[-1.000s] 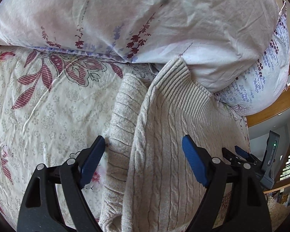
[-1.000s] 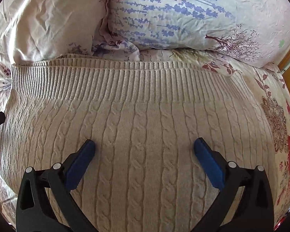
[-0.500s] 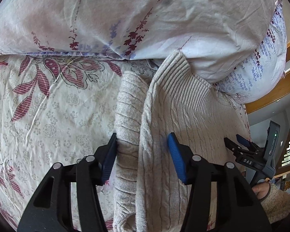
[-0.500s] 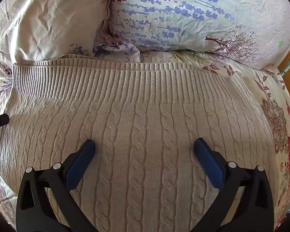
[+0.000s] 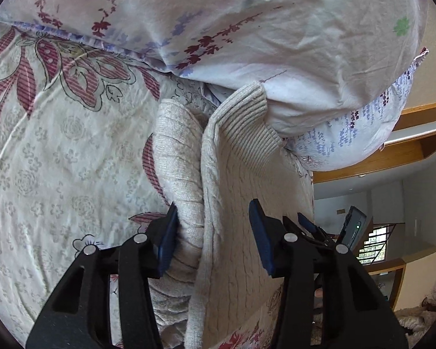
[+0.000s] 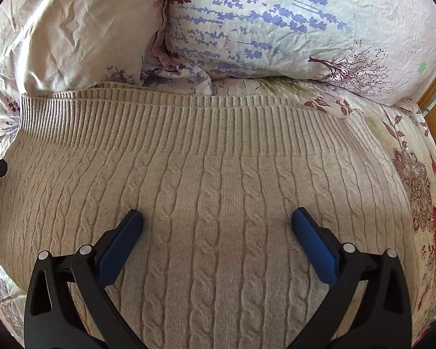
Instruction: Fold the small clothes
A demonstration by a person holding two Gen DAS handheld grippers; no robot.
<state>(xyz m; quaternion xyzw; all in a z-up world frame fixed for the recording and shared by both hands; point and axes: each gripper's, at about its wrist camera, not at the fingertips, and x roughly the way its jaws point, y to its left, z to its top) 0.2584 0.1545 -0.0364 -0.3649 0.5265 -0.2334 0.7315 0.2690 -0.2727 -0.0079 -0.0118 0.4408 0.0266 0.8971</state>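
The left gripper (image 5: pixel 212 238) sits right at the side edge of the sweater (image 6: pixel 218 203), jaws partly closed around the sleeve (image 5: pixel 180 174) and the body edge, with the left pad (image 5: pixel 167 241) touching the knit and the right pad (image 5: pixel 260 238) a bit off it, so I'd call it closing, not clamped yet. My take: let it bite both layers together before lifting, because thick cable knit squishes and a shallow pinch will probably slip. The right gripper (image 6: pixel 218 241) hangs wide open over the middle of the sweater, gripping nothing. I'd use it to pin the body flat while the sleeve side gets carried over, or the whole thing drags across the bedsheet (image 5: pixel 58 160). The sweater lies spread flat on the bed, and farther up its ribbed hem (image 6: pixel 189 122) butts against the pillows (image 6: pixel 276 29), one corner tucked under a pillow in the left view. I'd fold toward the sweater's middle, keeping away from the pillows so that hem doesn't snag.
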